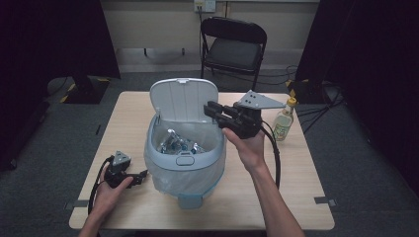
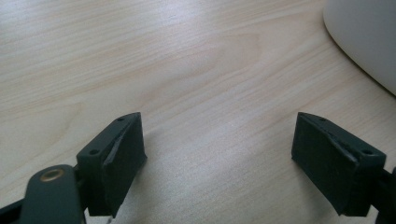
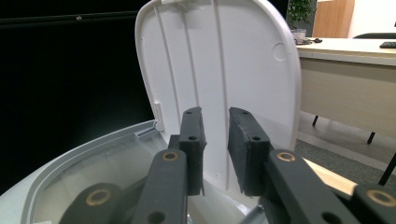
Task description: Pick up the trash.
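I am holding my right gripper (image 1: 213, 109) over the open bin (image 1: 184, 159), jaws slightly parted around nothing, with crumpled items already lying inside. My left gripper (image 1: 142, 176) is resting spread on the table (image 1: 296, 187); the bottle (image 1: 283, 121) is standing beside the bin, and closing the lid (image 1: 184, 100) is probably what's left.

Smooth plastic bin (image 1: 184, 159), matt wooden table (image 1: 296, 173)

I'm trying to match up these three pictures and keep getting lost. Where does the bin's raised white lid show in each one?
High view: the lid stands upright just above centre, behind the bin's opening.
Left gripper view: the lid is not in it; a pale curved surface sits at the upper right corner.
Right gripper view: the lid stands upright in the middle, behind the right gripper.
Shared landmark: the wooden table.
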Demonstrator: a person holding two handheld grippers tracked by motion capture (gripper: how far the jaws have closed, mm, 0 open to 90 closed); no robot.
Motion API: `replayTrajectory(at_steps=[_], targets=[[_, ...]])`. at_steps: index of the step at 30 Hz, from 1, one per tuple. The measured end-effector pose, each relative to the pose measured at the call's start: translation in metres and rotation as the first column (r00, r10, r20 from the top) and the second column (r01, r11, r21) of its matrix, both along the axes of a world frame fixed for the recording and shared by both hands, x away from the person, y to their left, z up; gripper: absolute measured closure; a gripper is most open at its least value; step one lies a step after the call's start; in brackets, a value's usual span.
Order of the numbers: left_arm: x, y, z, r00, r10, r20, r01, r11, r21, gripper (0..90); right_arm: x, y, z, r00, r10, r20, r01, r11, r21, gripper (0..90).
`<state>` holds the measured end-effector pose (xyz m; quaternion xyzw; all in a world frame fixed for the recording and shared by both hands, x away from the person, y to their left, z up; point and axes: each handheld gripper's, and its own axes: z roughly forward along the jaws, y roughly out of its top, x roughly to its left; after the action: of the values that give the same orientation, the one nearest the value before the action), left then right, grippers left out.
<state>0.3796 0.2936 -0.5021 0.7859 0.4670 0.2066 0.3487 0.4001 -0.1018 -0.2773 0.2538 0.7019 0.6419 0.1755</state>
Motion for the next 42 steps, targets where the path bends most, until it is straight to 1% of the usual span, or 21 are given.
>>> replayTrajectory(at_steps=[7,11,14,19,24,26,28,31,33,35,37,38,39,40,42], targets=[[0.000,0.000,0.000,1.0000,0.001,0.000,-0.001,1.0000,0.000,16.8,0.002,-0.005,-0.002,0.9999,0.004,-0.014,-0.004,1.0000,0.000,70.9],[0.000,0.000,0.000,1.0000,0.001,0.000,-0.001,1.0000,0.001,16.8,0.002,-0.011,-0.001,0.9999,-0.004,-0.016,0.004,1.0000,0.006,66.9],[0.000,0.000,0.000,1.0000,0.000,0.000,0.000,1.0000,0.000,16.8,0.002,-0.018,-0.002,0.9994,-0.027,-0.022,0.028,0.9996,0.008,63.4],[0.000,0.000,0.000,1.0000,0.000,0.000,0.000,1.0000,0.000,16.8,0.003,-0.030,-0.009,0.9975,-0.060,-0.036,0.061,0.9979,0.022,59.5],[0.000,0.000,0.000,1.0000,0.000,0.000,0.000,1.0000,0.000,16.8,0.004,-0.042,-0.011,0.9954,-0.087,-0.039,0.088,0.9960,0.020,56.3],[0.000,0.000,0.000,1.0000,0.003,0.001,-0.003,1.0000,-0.003,16.8,0.004,-0.048,-0.013,0.9941,-0.103,-0.035,0.103,0.9944,0.020,53.4],[0.000,0.000,0.000,1.0000,0.001,0.001,-0.001,1.0000,0.001,16.8,0.003,-0.054,-0.015,0.9908,-0.132,-0.030,0.132,0.9910,0.021,51.0],[0.000,0.000,0.000,1.0000,0.001,0.000,-0.001,1.0000,0.000,16.8,0.004,-0.063,-0.020,0.9864,-0.160,-0.038,0.161,0.9867,0.024,49.7],[0.000,0.000,0.000,1.0000,0.000,0.000,0.000,1.0000,0.001,16.8,0.005,-0.068,-0.024,0.9816,-0.184,-0.050,0.185,0.9826,0.015,48.7],[0.000,0.000,0.000,1.0000,0.000,0.000,0.000,1.0000,0.001,16.8,0.007,-0.073,-0.028,0.9756,-0.212,-0.056,0.212,0.9772,-0.005,47.5],[0.000,0.000,0.000,1.0000,-0.001,0.000,0.001,1.0000,0.000,16.8,0.010,-0.079,-0.035,0.9689,-0.234,-0.080,0.233,0.9722,-0.019,46.2],[0.000,0.000,0.000,1.0000,-0.001,0.000,0.001,1.0000,0.000,16.8,0.011,-0.081,-0.038,0.9670,-0.240,-0.086,0.238,0.9709,-0.026,45.8],[0.000,0.000,0.000,1.0000,-0.001,0.000,0.001,1.0000,0.001,16.8,0.012,-0.083,-0.042,0.9628,-0.253,-0.094,0.251,0.9674,-0.032,45.3],[0.000,0.000,0.000,1.0000,-0.001,0.000,0.001,1.0000,0.000,16.8,0.014,-0.087,-0.048,0.9587,-0.261,-0.114,0.258,0.9654,-0.039,44.9],[0.000,0.000,0.000,1.0000,0.000,0.000,0.000,1.0000,0.001,16.8,0.013,-0.092,-0.056,0.9539,-0.272,-0.126,0.269,0.9622,-0.045,44.8]])
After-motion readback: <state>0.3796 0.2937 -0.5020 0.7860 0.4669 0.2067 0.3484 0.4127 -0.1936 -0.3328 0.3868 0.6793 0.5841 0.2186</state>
